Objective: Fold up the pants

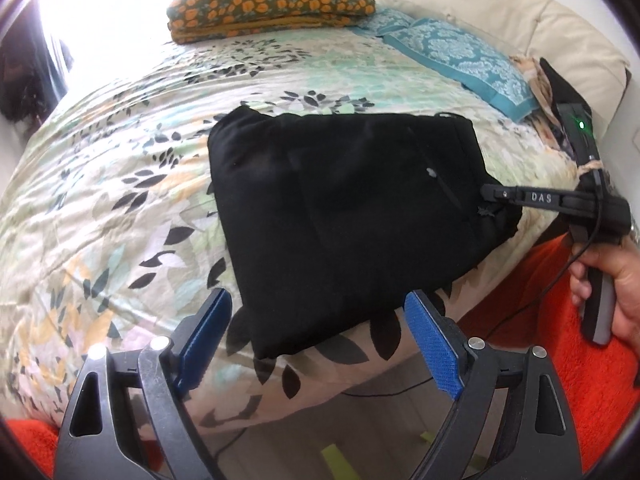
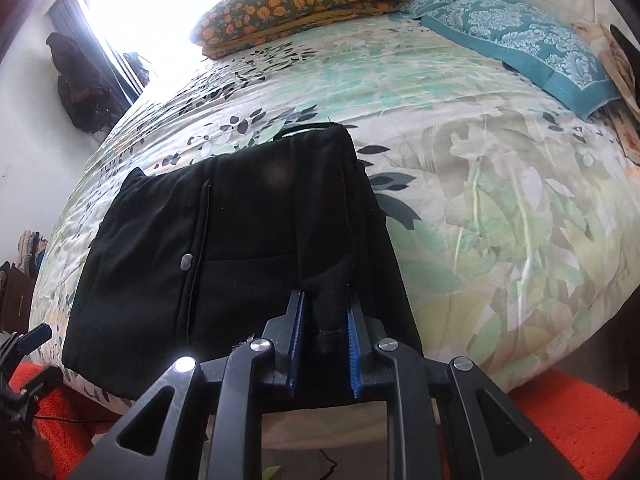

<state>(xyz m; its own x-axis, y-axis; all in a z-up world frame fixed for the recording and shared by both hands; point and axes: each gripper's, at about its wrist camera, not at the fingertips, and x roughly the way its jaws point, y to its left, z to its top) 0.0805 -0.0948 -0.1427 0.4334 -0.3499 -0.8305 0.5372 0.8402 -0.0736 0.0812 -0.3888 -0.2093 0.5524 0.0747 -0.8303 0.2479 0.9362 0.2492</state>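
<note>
**Right gripper pinching folded trousers; left gripper wide and empty**

Right wrist view: the right gripper (image 2: 326, 344) occupies the lower centre of the frame. Its two blue ridged pads (image 2: 297, 344) stand narrow, with a raised ridge of black fabric clamped between them. The fabric belongs to the black folded pants (image 2: 224, 248), which spread from the gripper toward the centre left of the frame. A small grey button (image 2: 186, 262) shows on the cloth beside a vertical seam. The pants lie flat on the quilted bedspread with a pale green and black leaf print (image 2: 480, 184), near its lower edge. An orange shaggy rug (image 2: 576, 416) fills the lower right corner.

Left wrist view: the left gripper (image 1: 320, 332) sits at the bottom of the frame with its blue pads (image 1: 432, 344) spread wide. Nothing is between them; the near corner of the pants (image 1: 340, 216) lies just beyond the fingertips. At centre right, the right gripper (image 1: 490, 194) meets the right-hand edge of the pants, held by a person's hand (image 1: 616, 292) at the right border.

At the upper centre of the frame lies a folded green blanket with orange flowers (image 1: 268, 4). To its right rests a teal patterned pillow (image 1: 460, 56), against a cream padded headboard (image 1: 500, 4).
</note>
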